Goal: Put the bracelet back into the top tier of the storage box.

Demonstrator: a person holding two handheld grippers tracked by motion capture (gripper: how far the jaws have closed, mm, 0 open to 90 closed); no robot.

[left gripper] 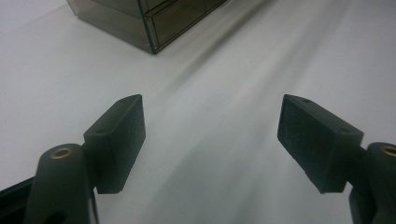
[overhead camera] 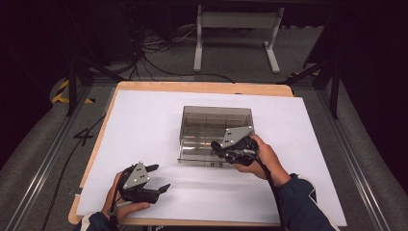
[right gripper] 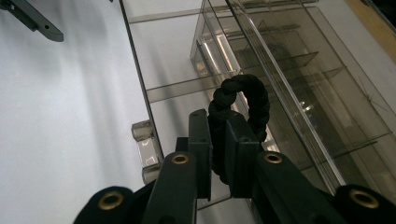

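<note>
Right gripper (right gripper: pixel 218 154) clamping a black braided hair tie (right gripper: pixel 243 100) over the clear drawer box (overhead camera: pixel 216 115). Left gripper (left gripper: pixel 210 140) resting with jaws wide apart, gripping nothing, hovering over white paper (left gripper: pixel 224 93).

One mark can be read: a dark figure 4 (overhead camera: pixel 82 136) on the grey floor (overhead camera: pixel 29 159) at the left of the high view, beside the table; it may be tape. Above it lie yellow-and-black hazard stripes (overhead camera: pixel 61 91), without lettering.
</note>
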